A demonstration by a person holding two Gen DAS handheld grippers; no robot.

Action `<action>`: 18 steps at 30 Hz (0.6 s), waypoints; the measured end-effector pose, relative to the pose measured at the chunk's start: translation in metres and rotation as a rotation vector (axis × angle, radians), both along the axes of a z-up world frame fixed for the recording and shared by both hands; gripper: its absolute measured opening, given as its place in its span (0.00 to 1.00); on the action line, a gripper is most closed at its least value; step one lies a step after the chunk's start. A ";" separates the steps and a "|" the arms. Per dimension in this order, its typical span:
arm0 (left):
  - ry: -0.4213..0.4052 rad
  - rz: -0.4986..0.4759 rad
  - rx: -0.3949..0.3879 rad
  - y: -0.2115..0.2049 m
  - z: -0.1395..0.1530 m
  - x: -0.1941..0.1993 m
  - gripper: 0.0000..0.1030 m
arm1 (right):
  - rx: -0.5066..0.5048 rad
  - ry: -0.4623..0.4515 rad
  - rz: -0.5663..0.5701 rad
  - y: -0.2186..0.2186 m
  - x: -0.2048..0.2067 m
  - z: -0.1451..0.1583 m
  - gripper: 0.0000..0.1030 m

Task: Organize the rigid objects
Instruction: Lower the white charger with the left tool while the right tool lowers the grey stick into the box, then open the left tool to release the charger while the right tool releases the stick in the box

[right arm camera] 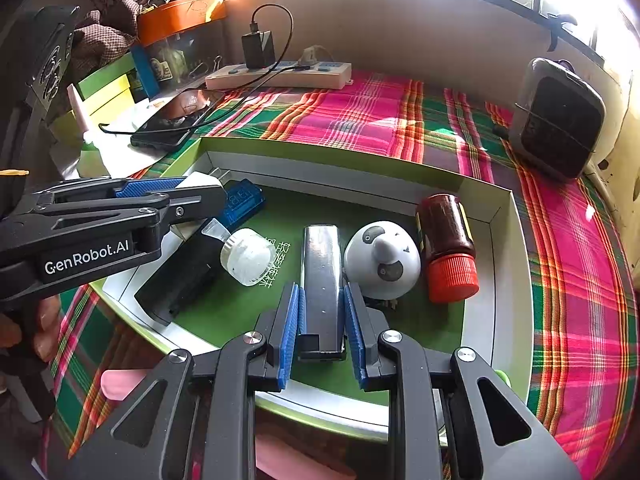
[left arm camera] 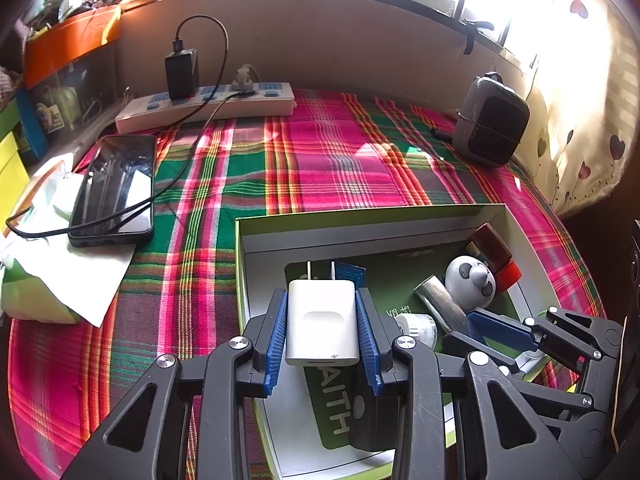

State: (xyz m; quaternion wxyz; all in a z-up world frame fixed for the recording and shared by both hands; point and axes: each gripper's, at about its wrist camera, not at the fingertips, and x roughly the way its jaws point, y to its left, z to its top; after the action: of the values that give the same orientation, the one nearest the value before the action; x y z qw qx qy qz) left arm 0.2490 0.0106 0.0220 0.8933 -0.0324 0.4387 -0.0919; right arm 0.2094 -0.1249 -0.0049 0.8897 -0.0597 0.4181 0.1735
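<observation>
The white charger sits clamped between the blue pads of the left gripper, prongs pointing away, held over the near left corner of the box. In the same box the right gripper is closed on the near end of a silver bar that lies on the green liner. Just right of the bar is a panda figure, then a brown bottle with a red cap lying on its side. Left of the bar lie a white-capped vial, a black block and a blue gadget.

The box rests on a pink-and-green plaid cloth covering the tabletop. Farther back a power strip lies against the wall with a black adapter plugged in; its cable runs to a phone at the left. A grey speaker stands at the right, under a bright window.
</observation>
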 end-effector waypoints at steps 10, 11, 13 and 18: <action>0.002 0.001 -0.005 0.001 0.000 0.000 0.31 | 0.010 -0.001 -0.006 0.000 0.000 0.001 0.24; 0.002 0.001 -0.005 0.001 0.000 0.000 0.31 | 0.011 -0.001 -0.006 0.000 0.000 0.001 0.24; 0.002 0.001 -0.006 0.001 0.000 0.000 0.32 | 0.011 -0.001 -0.005 0.000 0.000 0.001 0.24; -0.004 0.004 -0.006 0.001 0.001 -0.002 0.32 | 0.018 -0.003 -0.009 -0.001 -0.001 0.002 0.27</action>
State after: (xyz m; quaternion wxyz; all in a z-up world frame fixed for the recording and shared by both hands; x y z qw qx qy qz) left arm 0.2472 0.0118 0.0228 0.8943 -0.0356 0.4366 -0.0915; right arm 0.2086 -0.1257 -0.0031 0.8916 -0.0502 0.4155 0.1730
